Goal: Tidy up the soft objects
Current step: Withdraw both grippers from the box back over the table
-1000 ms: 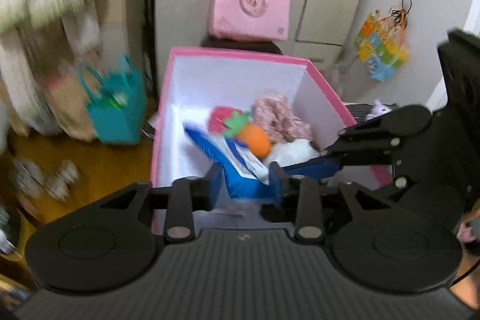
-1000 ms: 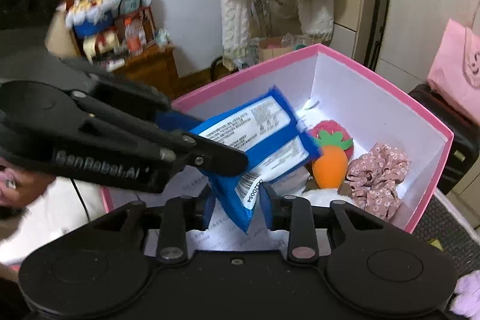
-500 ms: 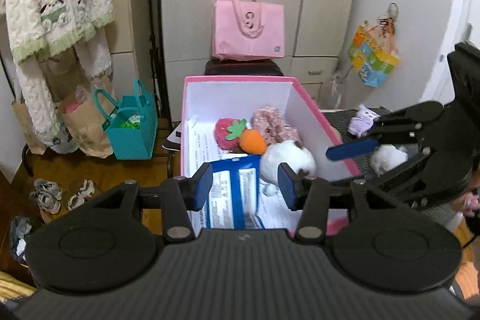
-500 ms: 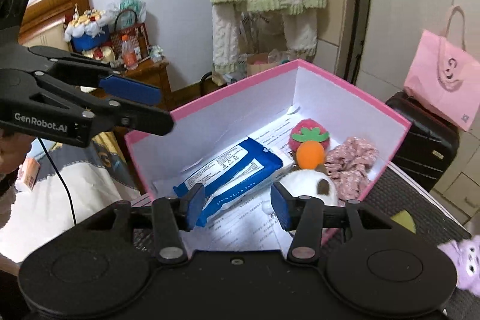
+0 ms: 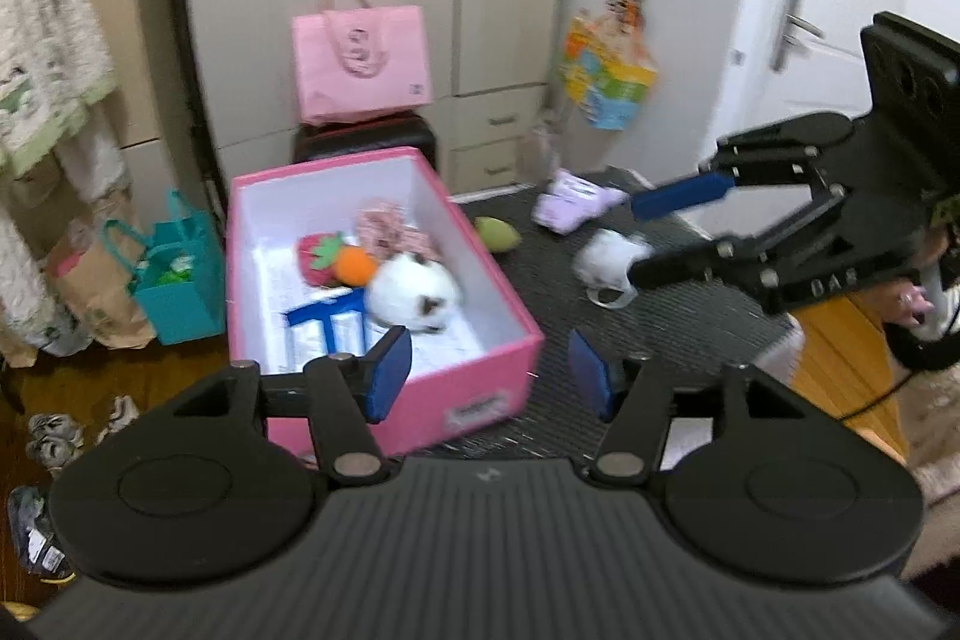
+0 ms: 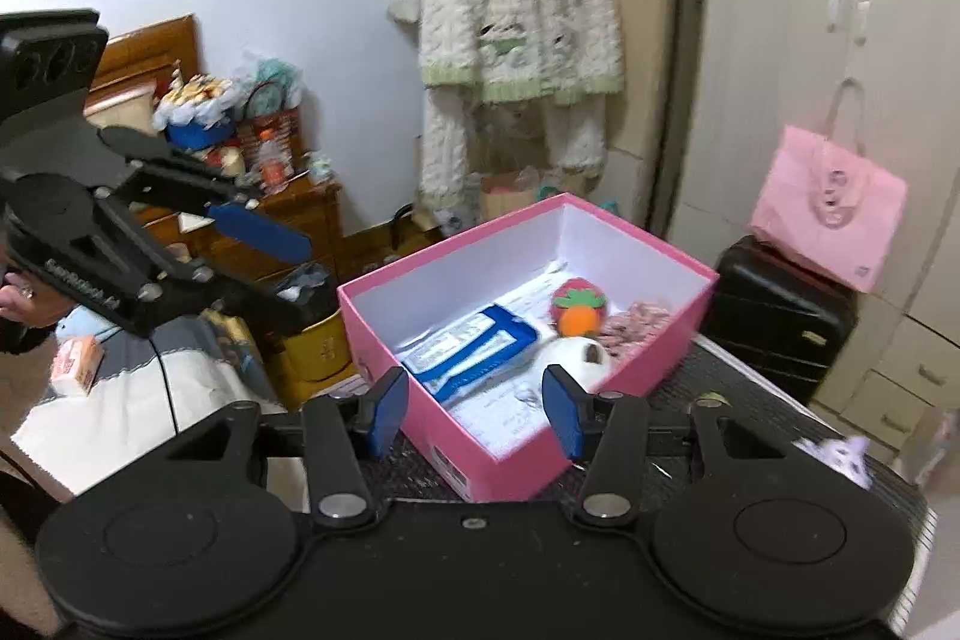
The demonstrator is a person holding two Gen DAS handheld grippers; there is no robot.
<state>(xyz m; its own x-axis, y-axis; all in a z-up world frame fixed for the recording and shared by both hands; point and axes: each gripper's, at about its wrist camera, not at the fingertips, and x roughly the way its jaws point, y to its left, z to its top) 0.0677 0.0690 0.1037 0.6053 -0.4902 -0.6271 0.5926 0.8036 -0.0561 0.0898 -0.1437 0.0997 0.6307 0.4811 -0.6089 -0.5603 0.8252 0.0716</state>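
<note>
The pink box [image 5: 492,400] stands on a dark mat [image 5: 660,316]. It holds a blue wipes pack [image 5: 327,325], a white plush [image 5: 414,292], a strawberry [image 5: 318,259], a carrot [image 5: 357,265] and a floral scrunchie [image 5: 384,226]. My left gripper [image 5: 489,373] hovers off the box's near right corner, its jaws opening with nothing between them. My right gripper [image 6: 475,415] is open and empty above the box's near wall [image 6: 420,400]. On the mat lie a green plush [image 5: 498,235], a purple plush [image 5: 570,208] and a small white plush [image 5: 606,262].
A pink tote [image 5: 360,64] sits on a black suitcase [image 6: 774,322] behind the box. A teal bag [image 5: 174,280] and shoes [image 5: 54,436] are on the floor to the left. A cardigan [image 6: 516,10] hangs on the wall above a wooden dresser [image 6: 288,232].
Both grippers let go of the blue pack, which now lies flat in the box. Both pulled back and up from the box, and their jaws stand wider.
</note>
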